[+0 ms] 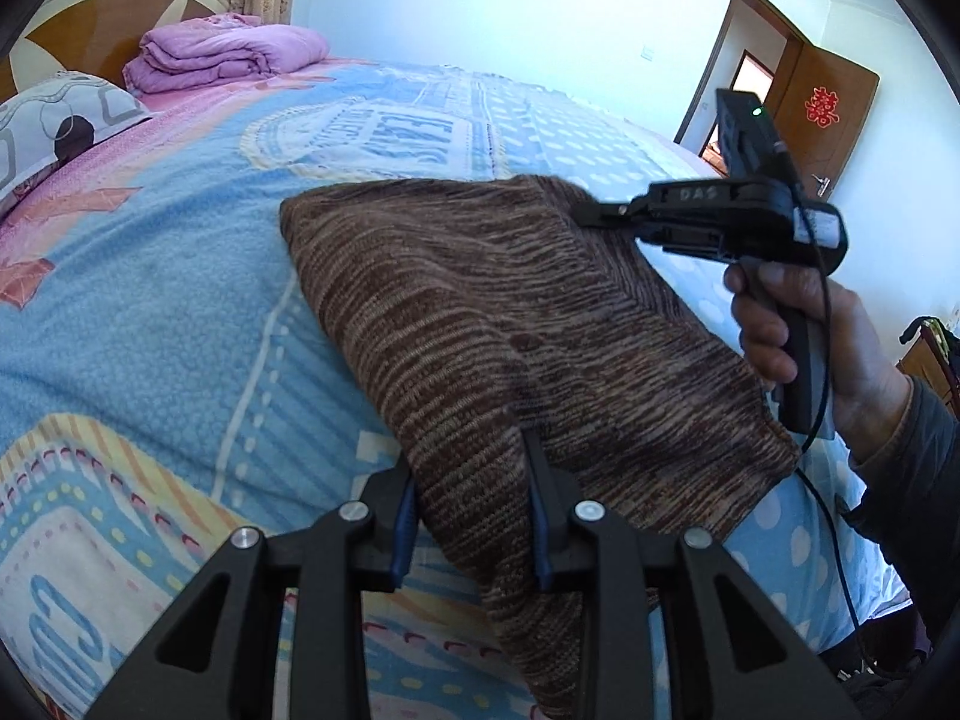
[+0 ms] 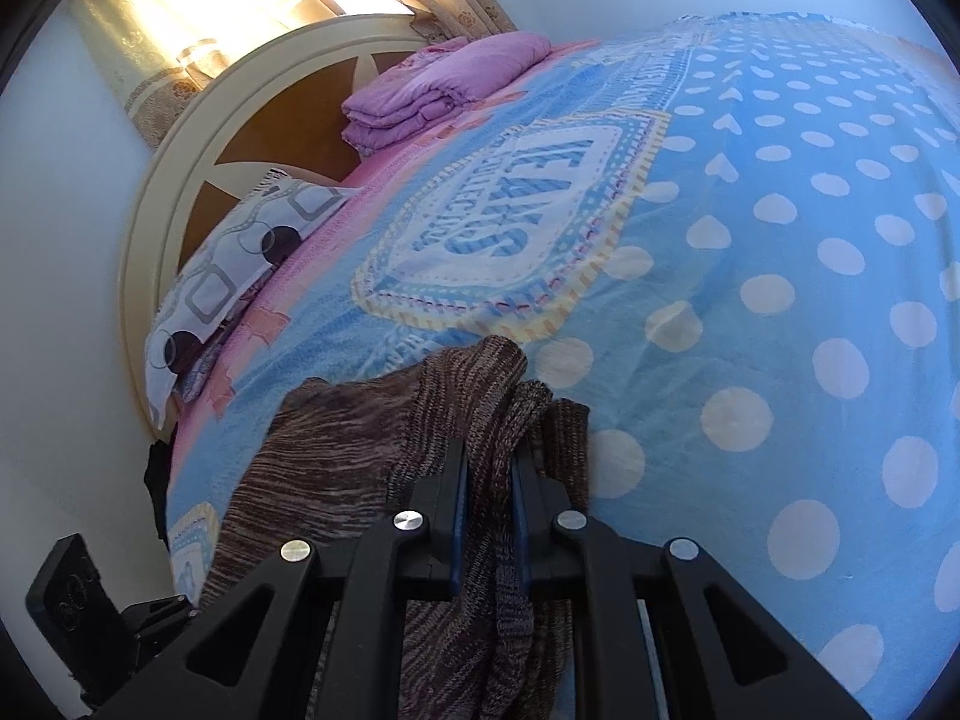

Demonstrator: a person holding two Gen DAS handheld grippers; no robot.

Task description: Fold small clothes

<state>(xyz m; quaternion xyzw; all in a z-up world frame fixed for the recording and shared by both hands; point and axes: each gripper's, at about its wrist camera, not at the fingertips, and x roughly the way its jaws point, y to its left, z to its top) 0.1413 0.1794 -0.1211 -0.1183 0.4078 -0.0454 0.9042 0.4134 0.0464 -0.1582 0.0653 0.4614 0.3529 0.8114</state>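
On the blue patterned bed [image 1: 150,300], both the left claw [image 1: 474,480] and right claw [image 2: 489,480] clench opposite edges of the brown knit garment [image 1: 480,312], blanket open around.

Black plastic left gripper [image 1: 471,462]: triangular cut-out linkages, silver round screws, blue finger pads. Black right gripper [image 1: 591,213]: embossed "DAS", green LED, black cable. Bare-skinned right hand [image 1: 798,330], dark grey sleeve [image 1: 918,480].

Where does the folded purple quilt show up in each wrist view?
Left wrist: the purple quilt sits upper left, at the head of the bed by the headboard.
Right wrist: the purple quilt sits top centre, right of the headboard.
Shared landmark: the brown knit garment near both grippers.
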